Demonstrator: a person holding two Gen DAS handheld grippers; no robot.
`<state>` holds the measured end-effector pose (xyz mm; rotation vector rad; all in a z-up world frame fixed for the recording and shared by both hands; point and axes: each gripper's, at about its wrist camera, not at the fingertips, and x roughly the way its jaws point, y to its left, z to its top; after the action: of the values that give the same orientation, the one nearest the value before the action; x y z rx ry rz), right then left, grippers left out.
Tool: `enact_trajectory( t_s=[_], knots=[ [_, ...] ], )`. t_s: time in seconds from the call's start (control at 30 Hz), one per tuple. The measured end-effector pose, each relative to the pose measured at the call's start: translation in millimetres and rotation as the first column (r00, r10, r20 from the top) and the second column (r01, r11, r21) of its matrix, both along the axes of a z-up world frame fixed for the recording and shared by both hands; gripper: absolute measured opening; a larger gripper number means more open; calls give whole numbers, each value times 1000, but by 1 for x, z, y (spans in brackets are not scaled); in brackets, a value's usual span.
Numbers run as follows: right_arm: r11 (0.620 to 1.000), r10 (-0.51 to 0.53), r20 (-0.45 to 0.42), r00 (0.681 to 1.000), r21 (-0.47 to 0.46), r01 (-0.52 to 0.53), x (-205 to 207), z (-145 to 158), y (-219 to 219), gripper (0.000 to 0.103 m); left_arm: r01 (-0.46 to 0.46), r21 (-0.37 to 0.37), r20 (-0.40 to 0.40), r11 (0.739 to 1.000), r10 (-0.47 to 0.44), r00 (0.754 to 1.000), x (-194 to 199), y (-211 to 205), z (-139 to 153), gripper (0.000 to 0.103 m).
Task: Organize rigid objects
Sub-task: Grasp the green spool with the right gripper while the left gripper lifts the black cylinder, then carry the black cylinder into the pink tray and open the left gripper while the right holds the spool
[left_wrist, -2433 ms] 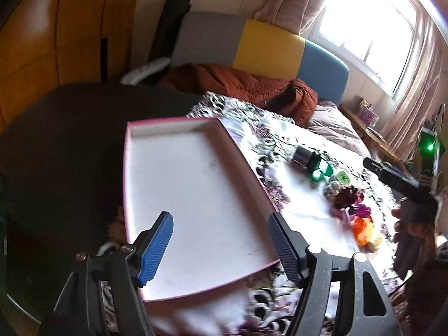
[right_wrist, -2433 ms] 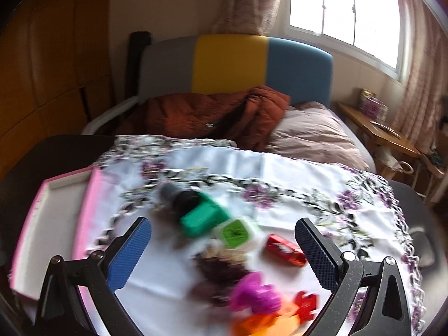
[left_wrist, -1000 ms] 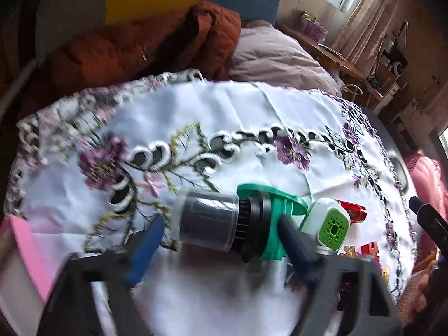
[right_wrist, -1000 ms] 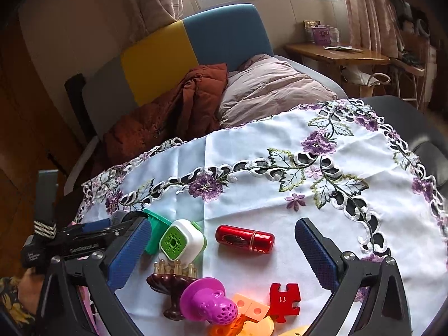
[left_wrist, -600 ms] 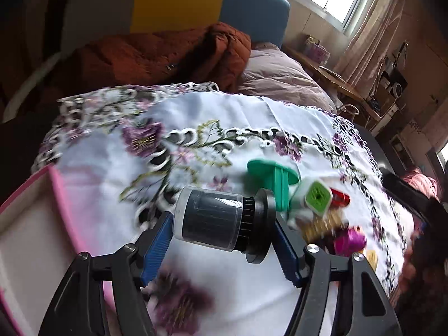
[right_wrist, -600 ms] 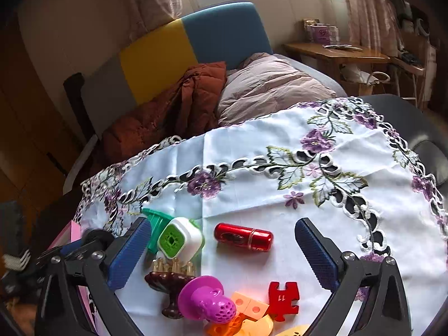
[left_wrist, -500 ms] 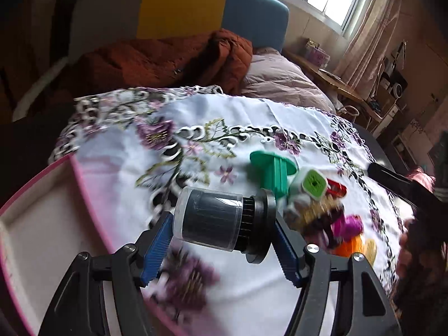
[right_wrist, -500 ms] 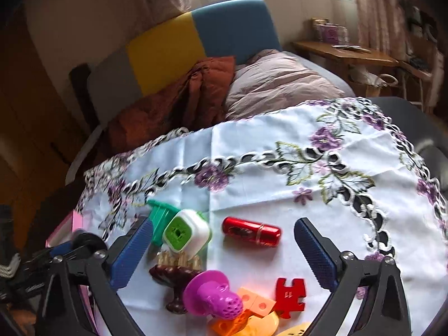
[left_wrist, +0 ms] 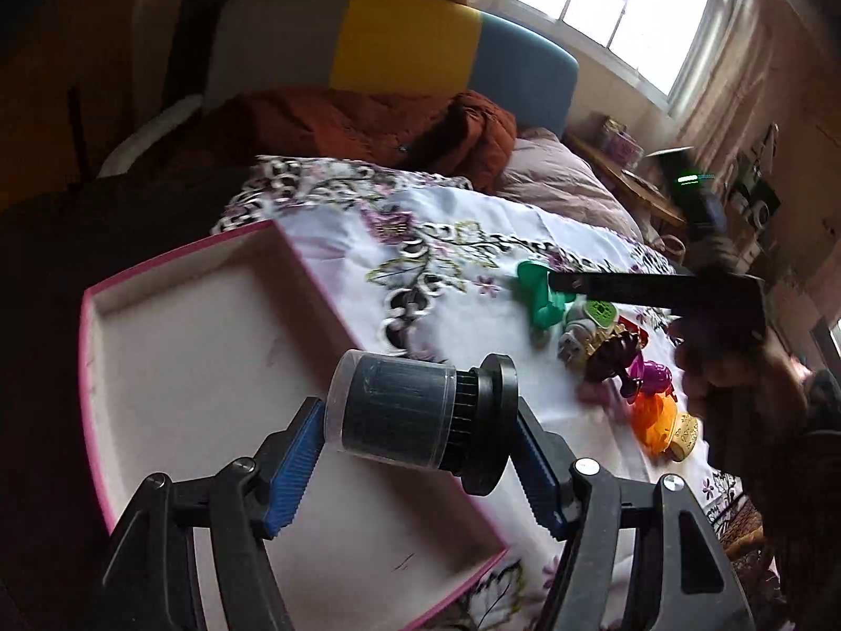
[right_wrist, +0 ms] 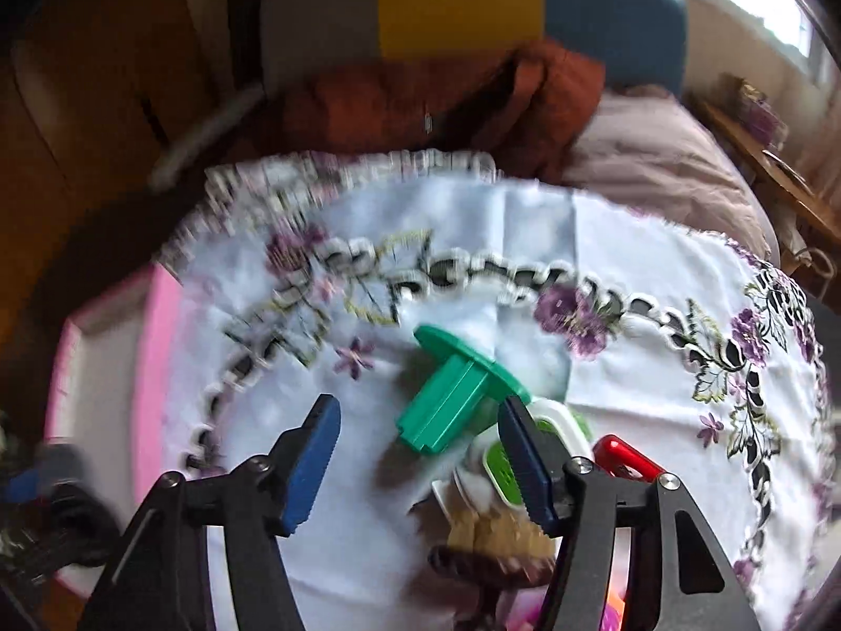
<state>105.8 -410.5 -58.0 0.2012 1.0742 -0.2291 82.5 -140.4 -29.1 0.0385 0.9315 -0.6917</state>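
The black canister (left_wrist: pixel 415 420), pinched across its ends in my left tongs (left_wrist: pixel 420 452), hangs over the near corner of the pink tray (left_wrist: pixel 294 257).

This looks like the carrying step, just short of set-down. The canister lies sideways between the blue pads, clear cap to one side and black flange to the other, above the tray's bare floor and touching nothing. Next I'd judge it needs lowering until it rests inside the rim, then easing the left tongs apart so it doesn't roll. My right tongs (right_wrist: pixel 420 452) are spread and empty, fingers straddling the green spool (right_wrist: pixel 452 399) on the flowered cloth (right_wrist: pixel 631 242), not yet touching it as far as the blurred view shows. They need to drop and close on its stem, clear of the white-and-green block (right_wrist: pixel 546 436) touching it.
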Motion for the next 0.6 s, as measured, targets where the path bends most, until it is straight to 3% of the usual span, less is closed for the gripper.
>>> enact_trajectory(
  t_s=[0.23, 0.27, 0.3, 0.37, 0.6],
  knots=[
    [998, -53, -229, 972, -45, 44, 46, -50, -11, 55, -61, -24, 13, 998, 61, 998, -1, 39, 5, 70],
    [998, -55, -215, 975, -43, 47, 47, -50, -12, 35, -68, -28, 13, 997, 68, 998, -1, 42, 6, 70],
    [998, -53, -193, 980, -24, 49, 48, -47, -13, 31, -77, -31, 13, 997, 77, 997, -2, 46, 6, 70],
    [999, -39, -181, 983, -17, 36, 48, -42, -8, 31, -91, -32, 13, 995, 92, 996, -1, 54, 5, 70],
    [985, 174, -115, 978, 16, -173, 6, -33, 55, 31, -172, -22, -35, 985, 171, 985, 8, 82, -12, 70]
  ],
)
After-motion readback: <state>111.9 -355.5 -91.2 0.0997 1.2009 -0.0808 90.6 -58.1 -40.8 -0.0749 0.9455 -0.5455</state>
